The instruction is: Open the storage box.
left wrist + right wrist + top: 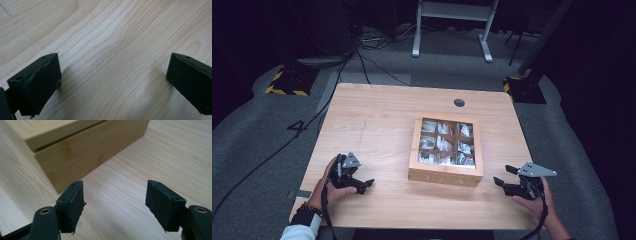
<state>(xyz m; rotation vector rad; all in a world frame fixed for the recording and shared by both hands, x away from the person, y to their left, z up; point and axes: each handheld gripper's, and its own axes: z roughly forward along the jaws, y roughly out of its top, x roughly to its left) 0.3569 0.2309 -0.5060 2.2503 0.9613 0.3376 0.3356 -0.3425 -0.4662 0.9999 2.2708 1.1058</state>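
Light wooden bench [377,125] with rounded corners, pale grain all over, small dark round hole [459,103] near the far edge. Sitting on grey carpet [257,135] in a dark room, black cables [362,55] snaking across the floor behind, a white metal frame [452,20] farther back, yellow-and-black striped base plates at far left [287,82] and far right.

Wooden box [446,145] a bit right of centre on the bench, lid closed with a windowed top split into a three-by-three grid, pale wrapped packets [444,144] visible through each pane. Lettering on the near face, too small to read. In the right gripper view, just the box's near corner [75,147] with the lid seam, close ahead and to the left of the jaws.

Left gripper [362,185] held in the left hand [329,187] at the near-left part of the bench, well apart from the box, jaws spread wide with nothing between; in the left gripper view [113,82] just bare wood grain under them.

Right gripper [504,176] held in the right hand [539,200] near the right edge, just beside the box's near-right corner but not touching it. Jaws also wide open and holding nothing, plain benchtop in the gap in the right gripper view [115,205]. Grey three-cornered plates on top of both.
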